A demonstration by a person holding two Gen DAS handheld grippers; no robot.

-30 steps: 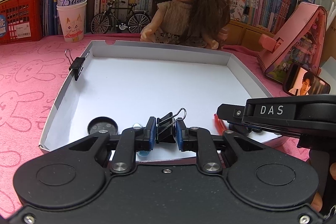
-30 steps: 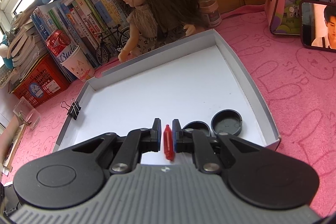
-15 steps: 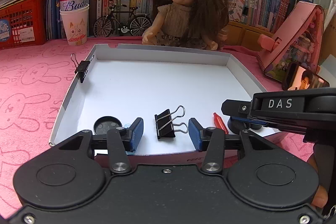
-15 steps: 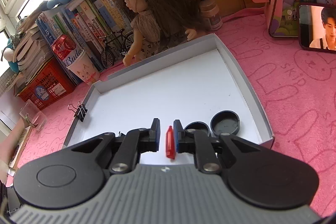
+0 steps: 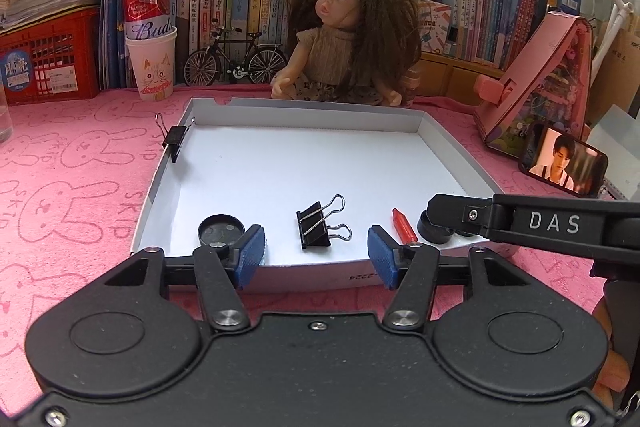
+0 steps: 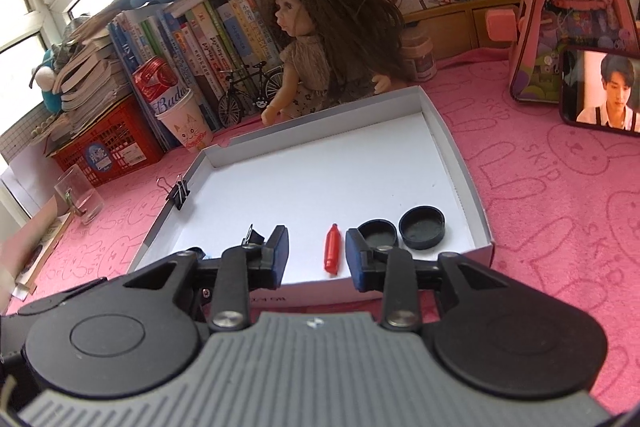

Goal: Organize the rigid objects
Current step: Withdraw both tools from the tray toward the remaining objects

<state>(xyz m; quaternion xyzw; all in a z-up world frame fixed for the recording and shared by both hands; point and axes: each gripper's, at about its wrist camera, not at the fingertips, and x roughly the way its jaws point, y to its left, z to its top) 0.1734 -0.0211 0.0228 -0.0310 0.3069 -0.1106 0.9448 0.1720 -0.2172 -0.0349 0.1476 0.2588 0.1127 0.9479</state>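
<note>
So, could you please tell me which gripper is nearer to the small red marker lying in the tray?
Right. The right gripper, jaws opening, has the red marker lying loose between them; the left gripper stands further left, before the binder clip.

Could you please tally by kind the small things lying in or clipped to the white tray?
Binder clips: 2
Black caps: 3
Red pen-like piece: 1
Total: 6
</note>
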